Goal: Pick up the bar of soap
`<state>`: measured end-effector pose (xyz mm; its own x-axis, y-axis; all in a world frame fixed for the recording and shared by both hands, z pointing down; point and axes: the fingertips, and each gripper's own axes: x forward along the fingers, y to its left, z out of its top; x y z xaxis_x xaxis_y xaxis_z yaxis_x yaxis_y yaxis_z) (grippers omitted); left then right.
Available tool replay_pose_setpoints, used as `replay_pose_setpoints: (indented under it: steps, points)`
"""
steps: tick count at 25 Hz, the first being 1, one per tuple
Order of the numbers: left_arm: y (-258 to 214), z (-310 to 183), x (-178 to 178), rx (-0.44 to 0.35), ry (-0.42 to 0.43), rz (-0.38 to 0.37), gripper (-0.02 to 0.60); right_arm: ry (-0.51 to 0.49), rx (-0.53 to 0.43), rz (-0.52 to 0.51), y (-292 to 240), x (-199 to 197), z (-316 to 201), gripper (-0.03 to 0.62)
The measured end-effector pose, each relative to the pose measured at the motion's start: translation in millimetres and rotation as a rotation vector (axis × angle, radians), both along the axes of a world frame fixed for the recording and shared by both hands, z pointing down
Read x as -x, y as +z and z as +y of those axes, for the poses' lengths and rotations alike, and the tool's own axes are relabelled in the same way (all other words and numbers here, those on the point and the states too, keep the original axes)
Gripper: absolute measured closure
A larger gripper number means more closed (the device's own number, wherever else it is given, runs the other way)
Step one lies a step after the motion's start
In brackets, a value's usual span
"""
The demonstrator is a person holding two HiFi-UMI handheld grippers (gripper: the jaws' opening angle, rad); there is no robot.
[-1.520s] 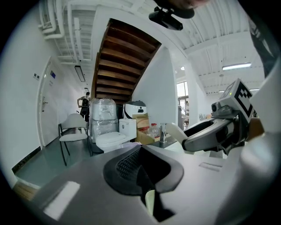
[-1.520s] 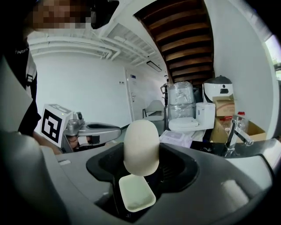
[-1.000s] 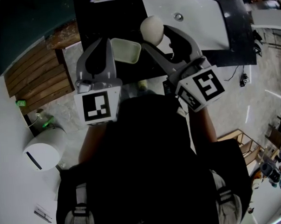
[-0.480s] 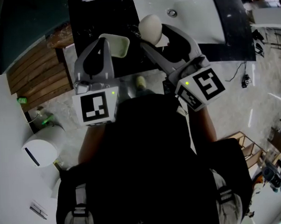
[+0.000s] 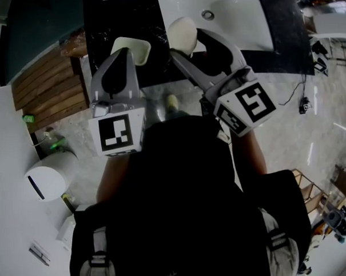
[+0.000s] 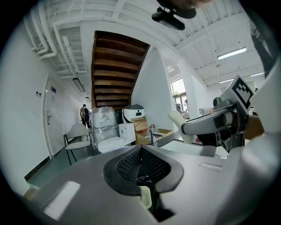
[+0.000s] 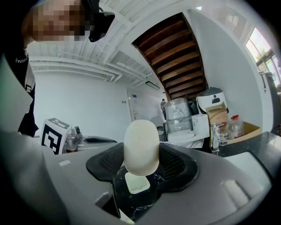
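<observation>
The bar of soap [image 5: 181,32] is a cream oval; my right gripper [image 5: 184,43] is shut on it and holds it upright above the black counter [image 5: 116,17]. In the right gripper view the soap [image 7: 141,147] stands between the dark pads, with the pale soap dish [image 7: 137,182] on the counter below it. That dish [image 5: 130,50] lies beside the tip of my left gripper [image 5: 120,55]. In its own view the left gripper [image 6: 140,151] is shut with nothing in it, and the held soap [image 6: 178,121] shows at its right.
A white basin [image 5: 236,17] is set into the counter behind the right gripper, with a chrome tap [image 7: 215,132] at its edge. Wooden steps [image 5: 45,94] and a white round bin [image 5: 46,180] are at the left on the stone floor.
In the head view the counter, the dish and the basin have slid up and to the left relative to both grippers. The soap stays held in the right gripper.
</observation>
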<state>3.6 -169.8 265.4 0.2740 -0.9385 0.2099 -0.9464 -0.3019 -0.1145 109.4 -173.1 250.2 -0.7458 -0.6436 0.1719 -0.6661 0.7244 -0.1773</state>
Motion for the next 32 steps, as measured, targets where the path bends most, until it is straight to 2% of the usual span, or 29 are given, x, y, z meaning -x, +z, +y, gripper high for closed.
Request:
replay_pose_setpoints:
  steps: [8, 22, 32]
  points:
    - [-12, 12, -18, -0.028, -0.017, -0.001, 0.583, -0.016, -0.006, -0.009, -4, -17, 8, 0.324]
    - [-11, 16, -23, -0.021, -0.008, -0.006, 0.583, -0.010, -0.006, -0.012, -4, -19, 11, 0.324]
    - [-20, 49, -6, -0.056, 0.012, 0.003, 0.581, 0.012, -0.022, -0.011, -12, -5, 48, 0.324]
